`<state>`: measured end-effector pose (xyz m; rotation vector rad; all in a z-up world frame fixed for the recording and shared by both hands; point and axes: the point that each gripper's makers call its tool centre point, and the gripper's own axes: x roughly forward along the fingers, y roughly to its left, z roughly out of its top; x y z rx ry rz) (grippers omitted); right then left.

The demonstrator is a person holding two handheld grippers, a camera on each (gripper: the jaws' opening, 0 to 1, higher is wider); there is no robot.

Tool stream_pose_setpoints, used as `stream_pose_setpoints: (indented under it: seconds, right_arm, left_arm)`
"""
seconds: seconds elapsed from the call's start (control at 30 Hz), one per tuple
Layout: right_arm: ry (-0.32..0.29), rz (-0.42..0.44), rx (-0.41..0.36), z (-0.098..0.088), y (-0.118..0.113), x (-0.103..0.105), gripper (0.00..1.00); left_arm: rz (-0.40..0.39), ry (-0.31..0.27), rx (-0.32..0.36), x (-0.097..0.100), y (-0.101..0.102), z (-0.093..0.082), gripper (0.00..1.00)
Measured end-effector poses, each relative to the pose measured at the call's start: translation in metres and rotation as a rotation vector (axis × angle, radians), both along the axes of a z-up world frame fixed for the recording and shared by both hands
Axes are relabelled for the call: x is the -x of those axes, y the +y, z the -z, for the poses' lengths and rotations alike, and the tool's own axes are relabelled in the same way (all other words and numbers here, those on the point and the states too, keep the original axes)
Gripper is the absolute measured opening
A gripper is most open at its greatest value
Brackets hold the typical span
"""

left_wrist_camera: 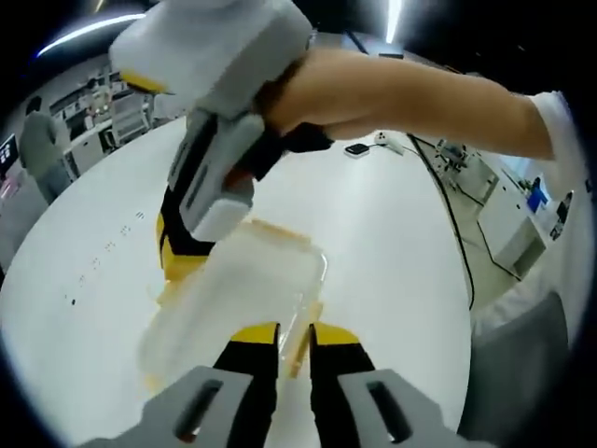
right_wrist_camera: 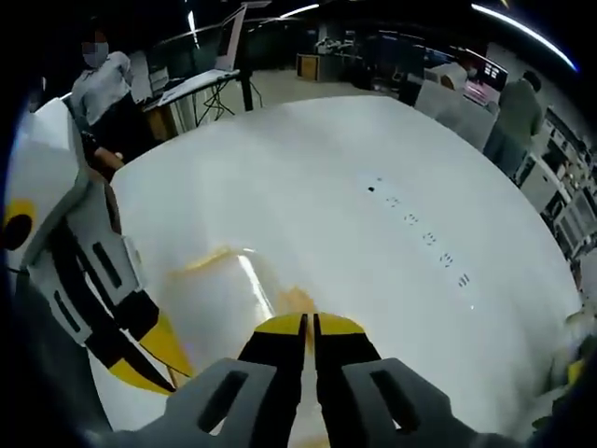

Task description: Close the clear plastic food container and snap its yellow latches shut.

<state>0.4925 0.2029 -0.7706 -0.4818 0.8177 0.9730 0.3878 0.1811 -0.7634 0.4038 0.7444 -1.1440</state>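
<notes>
The clear plastic food container [left_wrist_camera: 233, 289] lies on the white round table [left_wrist_camera: 392, 243], lid down. My left gripper [left_wrist_camera: 296, 336] has its yellow-tipped jaws drawn in on the pale yellow latch [left_wrist_camera: 302, 329] at the container's near edge. My right gripper [left_wrist_camera: 182, 257], held by a hand, comes in from above and reaches the container's far side. In the right gripper view the container [right_wrist_camera: 219, 285] sits just ahead of my right gripper [right_wrist_camera: 309, 322], whose jaws are nearly touching, tips at a yellow latch [right_wrist_camera: 295, 301]. My left gripper [right_wrist_camera: 154, 359] stands at the left.
A small dark device [left_wrist_camera: 358, 149] and a cable [left_wrist_camera: 448, 205] lie at the table's far side. A row of small black marks [right_wrist_camera: 420, 233] runs across the tabletop. People [right_wrist_camera: 103, 75] and desks stand around the table.
</notes>
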Motion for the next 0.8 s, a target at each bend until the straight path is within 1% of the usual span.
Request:
stream_pose_setpoints:
  seconds: [0.07,0.13,0.2,0.27,0.3,0.33,0.4,0.47,0.57,0.6,0.67,0.7,0.77,0.8]
  right_arm:
    - [0.012,0.015,-0.017,-0.002,0.000,0.002,0.01]
    - [0.010,0.023,-0.014,-0.002,-0.001,0.002,0.03]
    - [0.011,0.015,-0.008,-0.002,-0.001,0.003,0.04]
    - [0.007,-0.006,-0.012,-0.006,-0.001,0.006,0.06]
    - [0.003,-0.026,-0.012,-0.009,0.000,0.007,0.08]
    - [0.007,-0.060,-0.007,-0.011,0.000,0.010,0.09]
    - [0.024,-0.133,0.014,-0.013,0.000,0.017,0.11]
    - [0.061,-0.200,0.055,-0.011,-0.004,0.025,0.15]
    - [0.079,-0.263,0.118,-0.009,-0.009,0.030,0.24]
    - [0.088,-0.270,0.122,-0.008,-0.008,0.030,0.25]
    - [0.121,-0.310,0.143,-0.006,-0.009,0.032,0.25]
    - [0.126,-0.313,0.138,-0.006,-0.007,0.031,0.27]
    - [0.140,-0.336,0.143,-0.006,-0.006,0.033,0.32]
    - [0.147,-0.361,0.167,-0.005,-0.008,0.035,0.35]
  left_arm:
    - [0.000,-0.001,0.001,-0.001,-0.001,0.000,0.05]
    - [0.002,-0.002,0.000,-0.002,0.000,0.000,0.05]
    - [0.010,-0.003,-0.002,-0.002,-0.001,0.000,0.06]
    - [0.026,-0.005,-0.004,0.000,-0.001,0.000,0.10]
    - [0.027,-0.014,-0.009,-0.001,-0.001,0.000,0.15]
    - [0.036,-0.028,-0.015,-0.002,0.000,0.000,0.17]
    - [0.041,-0.027,-0.008,-0.002,0.000,-0.002,0.18]
    - [0.045,-0.051,0.001,-0.006,0.000,-0.005,0.20]
    - [0.080,-0.101,-0.010,-0.009,-0.001,-0.008,0.25]
    - [0.088,-0.106,-0.015,-0.008,-0.001,-0.007,0.26]
    - [0.112,-0.142,-0.043,-0.009,0.001,-0.005,0.26]
    - [0.118,-0.147,-0.044,-0.008,0.000,-0.004,0.28]
    - [0.145,-0.156,-0.044,-0.005,-0.001,-0.003,0.33]
    - [0.151,-0.166,-0.055,-0.005,-0.001,-0.001,0.36]
